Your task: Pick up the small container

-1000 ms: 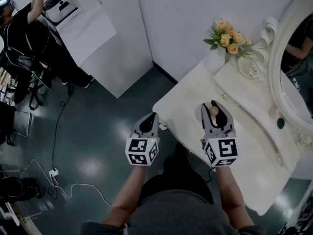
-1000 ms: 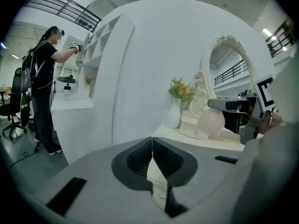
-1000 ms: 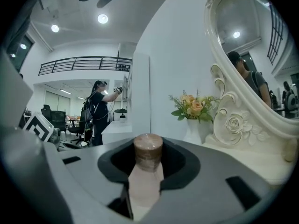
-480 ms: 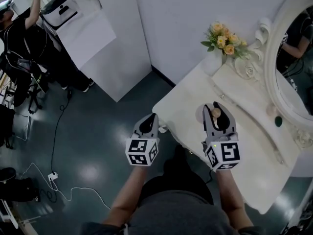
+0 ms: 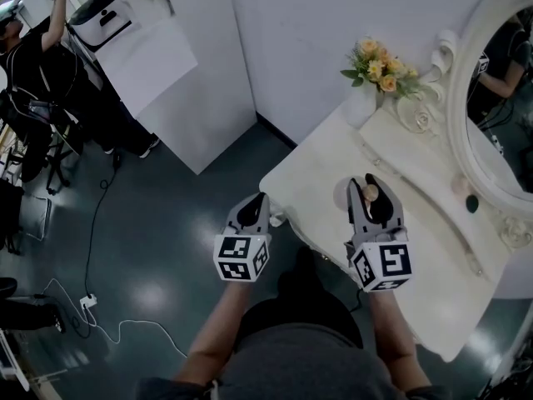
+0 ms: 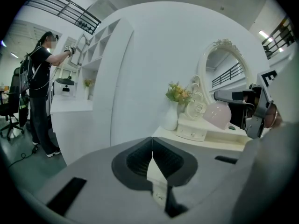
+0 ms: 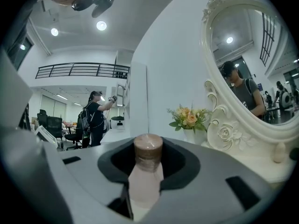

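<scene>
Small container (image 7: 147, 176) clamped upright in right hand-held gripper (image 5: 369, 184); left hand-held gripper (image 6: 152, 146) clenched, empty.

No lettering, label, brand or number can be read anywhere in these views.

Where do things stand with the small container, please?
Right claw shut on small container, held above the table. Left claw shut, empty. Nothing in the way.
</scene>
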